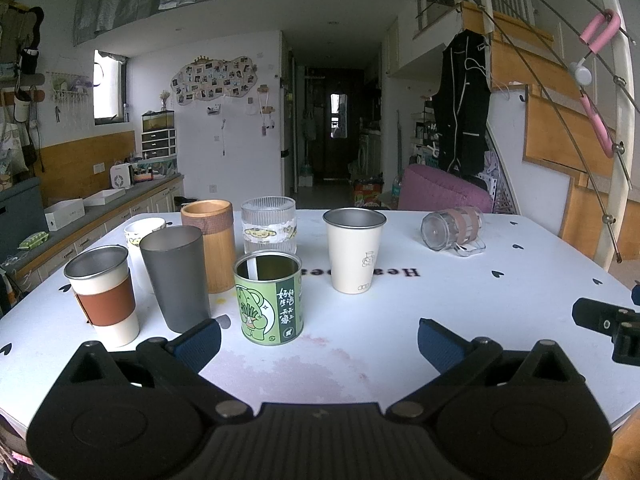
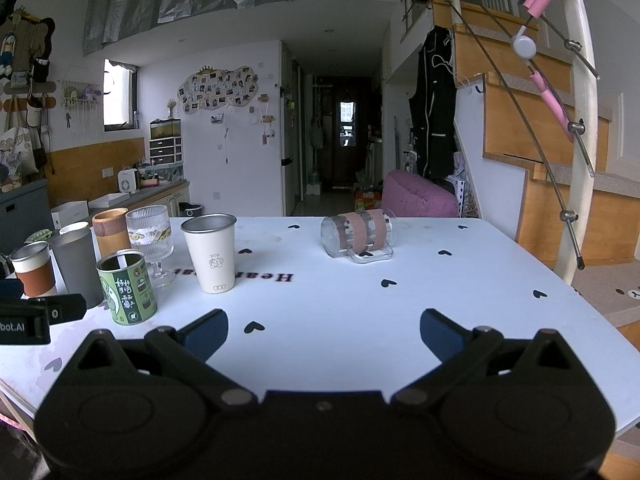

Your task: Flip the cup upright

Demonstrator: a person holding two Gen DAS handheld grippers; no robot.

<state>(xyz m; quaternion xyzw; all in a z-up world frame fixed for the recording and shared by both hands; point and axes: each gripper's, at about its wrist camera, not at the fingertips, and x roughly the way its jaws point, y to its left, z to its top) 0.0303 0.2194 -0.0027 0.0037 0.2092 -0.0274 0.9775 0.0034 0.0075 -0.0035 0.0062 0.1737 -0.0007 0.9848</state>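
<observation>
A clear glass mug with brown bands (image 1: 452,230) lies on its side at the far right of the white table (image 1: 500,292), handle resting on the table. It also shows in the right wrist view (image 2: 358,236), ahead and slightly left of centre. My left gripper (image 1: 319,340) is open and empty, low over the near table edge, just in front of a green tin (image 1: 270,300). My right gripper (image 2: 324,334) is open and empty, well short of the mug. The right gripper's side shows at the right edge of the left wrist view (image 1: 608,326).
Several upright cups stand at the left: a white steel cup (image 1: 354,250), a ribbed glass (image 1: 269,230), a bamboo cup (image 1: 210,244), a grey tumbler (image 1: 176,278), a brown-sleeved cup (image 1: 104,294). A pink chair (image 2: 420,196) sits beyond the table. Stairs rise at the right.
</observation>
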